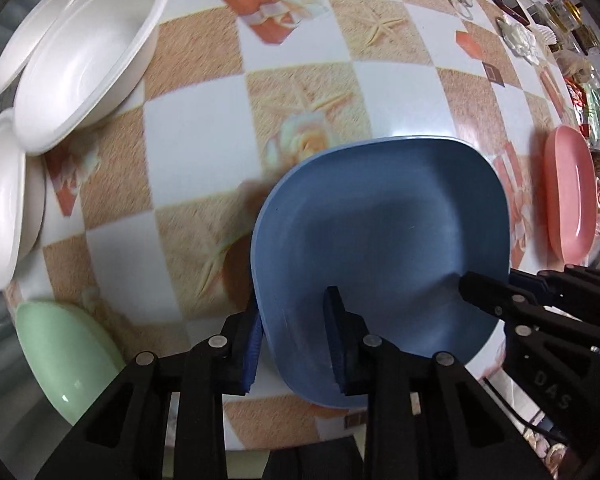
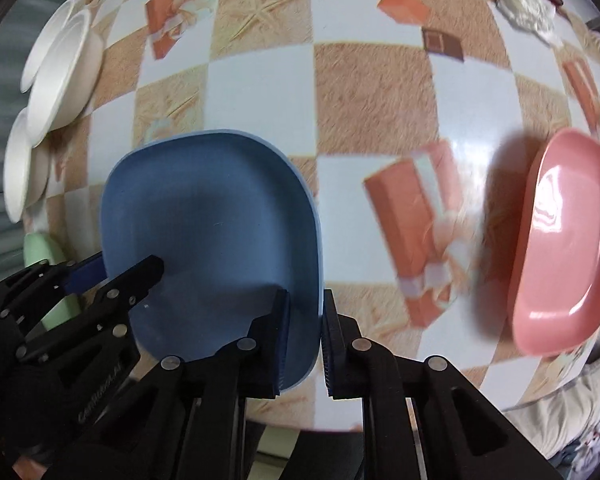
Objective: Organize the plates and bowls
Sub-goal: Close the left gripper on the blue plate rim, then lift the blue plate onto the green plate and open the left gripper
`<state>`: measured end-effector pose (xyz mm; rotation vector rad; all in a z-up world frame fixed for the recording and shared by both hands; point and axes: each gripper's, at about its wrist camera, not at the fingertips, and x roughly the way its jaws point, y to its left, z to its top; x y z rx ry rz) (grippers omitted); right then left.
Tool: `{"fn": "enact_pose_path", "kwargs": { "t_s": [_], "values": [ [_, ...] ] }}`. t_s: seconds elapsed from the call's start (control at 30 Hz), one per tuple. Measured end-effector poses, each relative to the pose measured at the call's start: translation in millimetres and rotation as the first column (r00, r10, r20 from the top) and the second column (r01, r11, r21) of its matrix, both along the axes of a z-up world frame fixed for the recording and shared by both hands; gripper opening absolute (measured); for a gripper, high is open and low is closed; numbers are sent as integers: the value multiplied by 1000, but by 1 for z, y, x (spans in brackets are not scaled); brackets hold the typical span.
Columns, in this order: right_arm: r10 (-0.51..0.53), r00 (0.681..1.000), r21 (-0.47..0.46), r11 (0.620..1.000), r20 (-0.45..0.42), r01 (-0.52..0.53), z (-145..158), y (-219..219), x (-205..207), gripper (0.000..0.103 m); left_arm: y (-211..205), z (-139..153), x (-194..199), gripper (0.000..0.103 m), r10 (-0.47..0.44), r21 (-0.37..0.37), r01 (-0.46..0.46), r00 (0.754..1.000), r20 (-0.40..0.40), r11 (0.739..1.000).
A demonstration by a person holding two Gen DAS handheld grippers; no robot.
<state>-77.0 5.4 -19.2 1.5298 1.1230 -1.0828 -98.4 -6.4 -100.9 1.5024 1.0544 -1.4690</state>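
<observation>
A blue square plate (image 1: 380,240) is held above the table by both grippers; it also shows in the right wrist view (image 2: 212,224). My left gripper (image 1: 296,320) is shut on its left rim, one finger inside and one outside. My right gripper (image 2: 306,320) is shut on its right rim and also shows in the left wrist view (image 1: 488,284). A pink plate (image 2: 564,240) lies to the right. A green plate (image 1: 60,352) lies at the near left. White bowls (image 1: 88,56) sit at the far left.
The table (image 2: 372,88) has a checkered cloth with starfish and gift-box prints. Clutter of packets and jars (image 1: 560,20) lines the far right edge. A crumpled foil piece (image 2: 528,4) lies at the far right.
</observation>
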Motion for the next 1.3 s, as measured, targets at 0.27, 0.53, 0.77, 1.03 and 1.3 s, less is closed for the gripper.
{"fn": "enact_pose_path", "kwargs": {
  "t_s": [0.27,0.53,0.77,1.03,1.3],
  "values": [
    [47,997,32,998,60,-49,25,13,34,17,14,27,-15,32,-33,-40,33,999,12,999],
    [147,985,9,989,85,-149,41,14,89,18,7,46,4,32,19,-65,-17,1000,16,998],
    [253,960,3,967,124,-255,42,11,143,18,28,65,7,32,68,-92,-66,997,26,994],
    [380,911,7,923,158,-386,24,10,211,18,10,68,-4,32,157,-99,-150,986,59,984],
    [445,881,11,892,160,-452,10,11,260,18,23,79,-10,32,187,-119,-178,980,70,977]
  ]
}}
